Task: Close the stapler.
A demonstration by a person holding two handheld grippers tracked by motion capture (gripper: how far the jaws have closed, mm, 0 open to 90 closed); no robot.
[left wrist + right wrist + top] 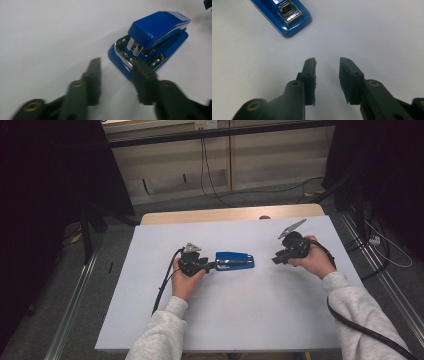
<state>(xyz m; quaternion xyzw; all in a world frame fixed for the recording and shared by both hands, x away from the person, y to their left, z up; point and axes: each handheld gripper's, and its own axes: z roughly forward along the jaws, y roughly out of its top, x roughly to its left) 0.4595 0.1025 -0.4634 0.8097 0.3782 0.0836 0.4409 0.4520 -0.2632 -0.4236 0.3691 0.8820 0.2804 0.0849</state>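
A blue stapler [235,260] lies flat near the middle of the white table [240,315]. My left gripper [212,265] is at the stapler's left end, pointing at it. In the left gripper view its jaws [116,60] stand open; the right jaw tip overlaps the near end of the stapler [155,32], and nothing lies between the jaws. My right gripper [276,260] hovers a short way right of the stapler, apart from it. Its jaws [327,60] are open over bare table, with the stapler [284,15] ahead and to the left.
A wooden strip [225,214] runs along the table's far edge. Beyond it are a grey floor with cables [210,180] and dark stands at both sides. Each gripper trails a black cable [162,287] over the table towards the near edge.
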